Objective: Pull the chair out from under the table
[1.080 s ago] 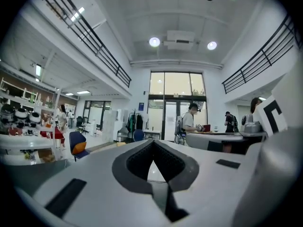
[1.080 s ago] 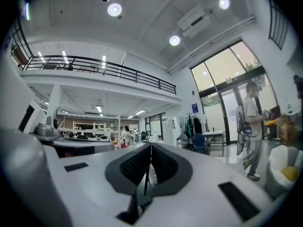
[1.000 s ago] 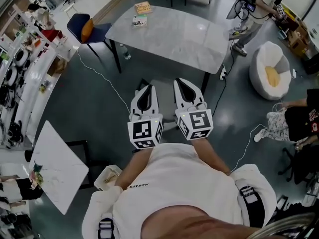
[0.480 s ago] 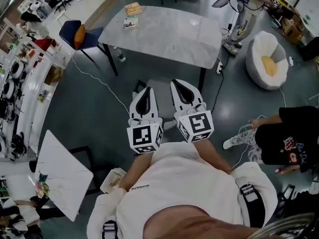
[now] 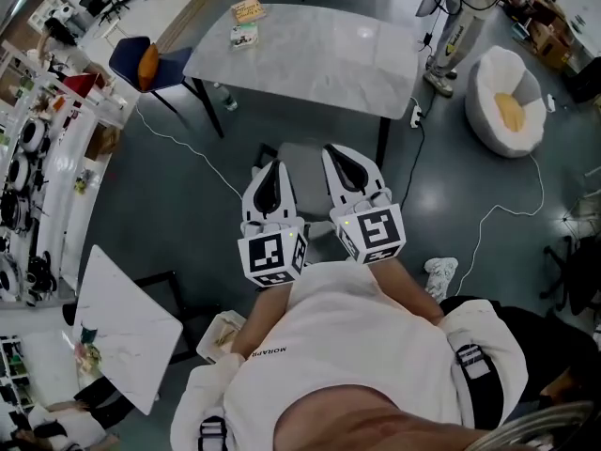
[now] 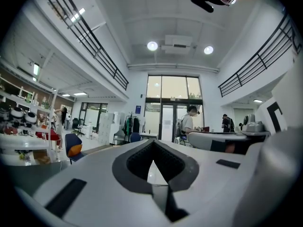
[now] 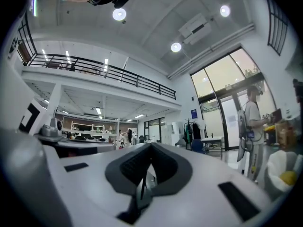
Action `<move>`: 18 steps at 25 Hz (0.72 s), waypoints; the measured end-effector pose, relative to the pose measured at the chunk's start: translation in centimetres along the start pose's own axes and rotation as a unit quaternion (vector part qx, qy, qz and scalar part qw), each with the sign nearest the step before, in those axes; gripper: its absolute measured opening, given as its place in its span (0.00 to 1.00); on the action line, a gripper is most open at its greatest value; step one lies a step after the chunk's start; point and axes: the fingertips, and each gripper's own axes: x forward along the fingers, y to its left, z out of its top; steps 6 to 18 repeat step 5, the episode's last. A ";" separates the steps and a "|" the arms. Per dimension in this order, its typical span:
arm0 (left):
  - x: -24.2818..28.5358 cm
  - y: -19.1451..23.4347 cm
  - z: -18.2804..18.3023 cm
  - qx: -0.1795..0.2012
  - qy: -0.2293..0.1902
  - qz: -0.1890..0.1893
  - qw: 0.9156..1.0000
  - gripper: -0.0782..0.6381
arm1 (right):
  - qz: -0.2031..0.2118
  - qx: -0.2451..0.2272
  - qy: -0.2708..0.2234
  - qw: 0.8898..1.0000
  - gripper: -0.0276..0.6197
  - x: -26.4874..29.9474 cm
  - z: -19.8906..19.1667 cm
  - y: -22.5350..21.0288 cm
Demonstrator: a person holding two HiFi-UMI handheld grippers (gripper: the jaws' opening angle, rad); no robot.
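Two books [image 5: 247, 10] lie on the table [image 5: 310, 59] at its far left corner, a second chair [image 5: 150, 64] stands off its left end, a beanbag [image 5: 507, 111] sits off its right end, and the chair [image 5: 305, 172] stands just before its near edge, with the left gripper [image 5: 273, 165] and right gripper [image 5: 335, 150] side by side over it.

Table [image 5: 310, 54] higher in frame, bystander [image 5: 554, 332] nearer (lower right)

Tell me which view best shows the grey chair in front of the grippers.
The head view: from above, the grey chair seat shows between the left gripper and right gripper, near the marble table's edge. Both gripper views look level across the hall and show none of that chair.
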 end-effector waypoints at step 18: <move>-0.1 -0.7 -0.7 -0.008 0.005 -0.006 1.000 0.12 | -0.008 -0.007 0.005 1.000 0.06 -0.7 -0.2 -0.2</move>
